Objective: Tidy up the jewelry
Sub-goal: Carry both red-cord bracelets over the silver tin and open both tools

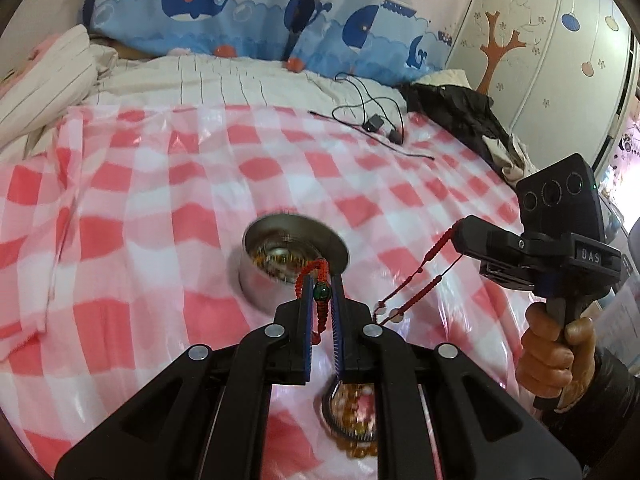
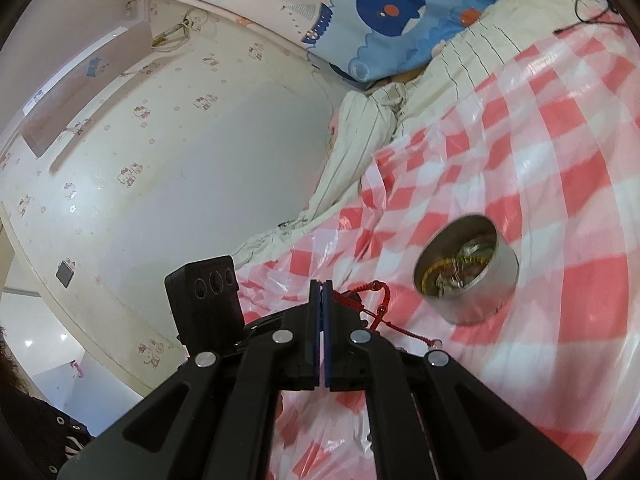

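The left gripper is clamped on the red braided bracelet at its green bead. The right gripper is clamped on the cord's other end. The round metal tin sits at 11 o'clock on the checkered plastic sheet.

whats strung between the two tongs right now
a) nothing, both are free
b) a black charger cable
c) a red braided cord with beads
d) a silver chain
c: a red braided cord with a green bead runs from the left tongs, which are pinched on it, across to the right tongs, above the checked cloth and near the round tin.
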{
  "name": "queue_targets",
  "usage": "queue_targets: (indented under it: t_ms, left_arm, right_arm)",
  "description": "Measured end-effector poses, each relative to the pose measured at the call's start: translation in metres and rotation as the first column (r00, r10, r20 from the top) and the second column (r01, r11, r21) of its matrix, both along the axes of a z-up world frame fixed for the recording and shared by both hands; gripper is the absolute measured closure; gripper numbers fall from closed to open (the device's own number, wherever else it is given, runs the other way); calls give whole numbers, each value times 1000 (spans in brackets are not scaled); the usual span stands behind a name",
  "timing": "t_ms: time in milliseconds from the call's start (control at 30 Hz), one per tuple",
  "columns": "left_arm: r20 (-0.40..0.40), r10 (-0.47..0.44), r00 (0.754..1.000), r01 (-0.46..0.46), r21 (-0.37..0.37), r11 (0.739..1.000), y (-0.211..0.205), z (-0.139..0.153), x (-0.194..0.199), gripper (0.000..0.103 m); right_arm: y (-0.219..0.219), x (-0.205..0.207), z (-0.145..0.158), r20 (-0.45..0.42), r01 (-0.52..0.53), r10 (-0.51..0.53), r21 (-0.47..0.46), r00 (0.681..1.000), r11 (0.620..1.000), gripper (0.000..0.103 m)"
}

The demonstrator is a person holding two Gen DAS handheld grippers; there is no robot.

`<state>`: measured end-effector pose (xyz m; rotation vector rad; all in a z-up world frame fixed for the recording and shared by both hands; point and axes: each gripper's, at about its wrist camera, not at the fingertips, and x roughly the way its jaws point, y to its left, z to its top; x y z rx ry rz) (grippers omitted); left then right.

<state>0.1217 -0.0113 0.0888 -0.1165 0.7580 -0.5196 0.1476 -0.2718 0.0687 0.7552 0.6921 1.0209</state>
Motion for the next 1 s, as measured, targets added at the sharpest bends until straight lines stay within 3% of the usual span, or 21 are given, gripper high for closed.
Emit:
queue_targets:
  t_ms: [267, 400, 433, 500, 567, 633, 667, 967, 1000]
  left_arm:
    - [30, 10, 999, -9, -48, 999, -7, 11, 23, 95]
    - [30, 23, 999, -20, -96, 995, -12, 8, 46, 93]
    - [13, 27, 1000, -26, -90, 996, -14, 2, 53, 89]
    - [-75, 53, 996, -55, -20, 998, -19, -22, 76, 65]
    - [-135, 86, 987, -82, 36, 996, -17, -40, 82, 64]
    - [-117, 75, 990, -71, 39, 997, -14, -38, 74, 63]
    - [-95, 90, 991, -82, 81, 993, -13, -34, 67, 58]
    - [-63, 94, 994, -87, 107, 990, 5, -14, 3, 45]
    - [-68, 92, 993, -84, 115, 990, 8, -16, -7, 44]
  right_arm:
    - [5, 27, 22, 53, 11, -10, -20, 999, 1000, 101]
    - [12, 46, 27, 80, 40, -33, -78, 996, 996, 101]
    - [17, 55, 24, 75, 57, -48, -123, 996, 991, 101]
    - [28, 75, 8, 17, 76, -74, -232, 997, 970, 101]
    - [36, 92, -20, -83, 81, -117, -348, 990, 934, 101]
    - [36, 94, -38, -135, 70, -130, -378, 982, 923, 98]
    - [35, 91, -41, -141, 68, -132, -385, 981, 920, 98]
    - [10, 41, -34, -114, 100, -160, -410, 980, 906, 97]
    - [7, 44, -34, -124, 112, -176, -407, 977, 907, 78]
